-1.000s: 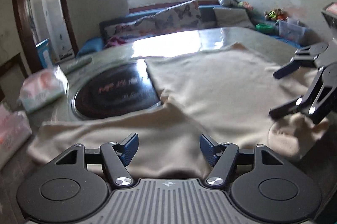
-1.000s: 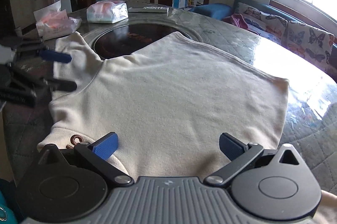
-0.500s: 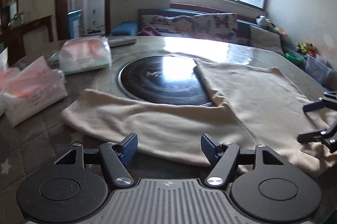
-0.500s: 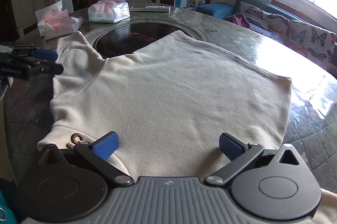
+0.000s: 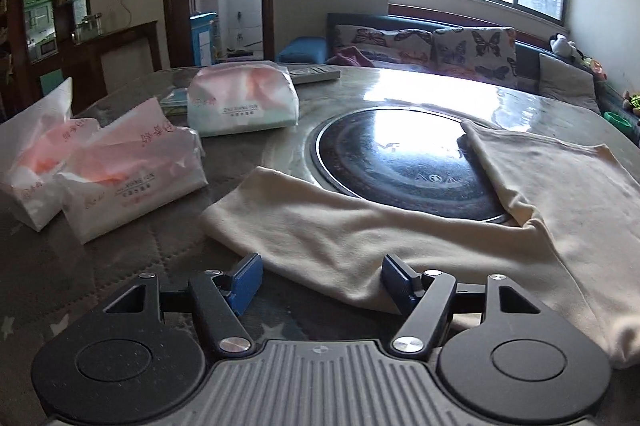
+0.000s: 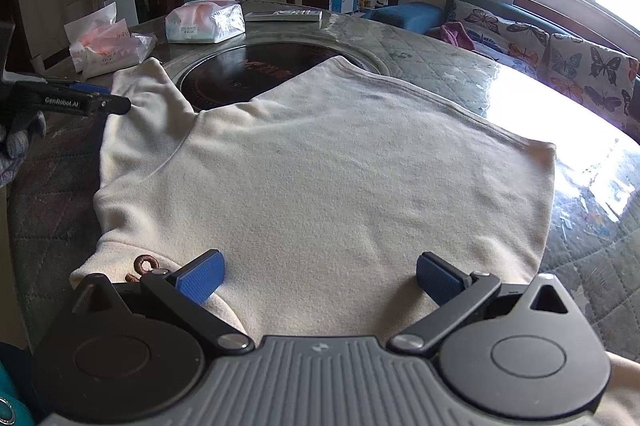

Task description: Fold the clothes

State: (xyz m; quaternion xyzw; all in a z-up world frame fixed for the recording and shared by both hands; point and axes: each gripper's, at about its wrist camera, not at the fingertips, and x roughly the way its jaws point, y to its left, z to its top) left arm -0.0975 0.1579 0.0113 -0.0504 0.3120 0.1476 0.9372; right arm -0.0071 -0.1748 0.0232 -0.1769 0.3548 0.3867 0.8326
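Cream fleece sweatshirt lying flat as both grippers hover at its edges

Cream fleece sweatshirt (image 6: 328,170) is lying spread, front down or up I cannot tell, across the round grey quilted table (image 6: 440,66), its far hem overlapping the black glass hotplate (image 5: 400,162) set into the tabletop. One sleeve (image 5: 320,226) is stretching out to the side, running along the near rim of that hotplate.

I am holding the left gripper (image 5: 320,280) just short of the sleeve's near edge; its blue-padded fingers (image 5: 244,282) are standing apart with nothing pinched between them, the right-hand pad sitting over the cloth's edge and the left-hand one over bare table. From the right wrist camera the same gripper (image 6: 116,104) is showing side-on beside the sleeve, carried by a hand in a grey knitted glove (image 6: 18,142).

I am keeping the right gripper (image 6: 320,276) low over the sweatshirt's near edge by the collar, its jaws spread wide and gripping nothing; whether the pads are touching the fleece I cannot tell. A small brown ring-shaped mark (image 6: 144,262) is showing on the cloth just beside its left finger.

Three soft plastic packs of tissues (image 5: 132,174) are sitting on the table beyond the sleeve, well apart from it, with a grey remote control (image 6: 284,15) behind them. A sofa with butterfly-print cushions (image 5: 428,46) is standing under the bright window.
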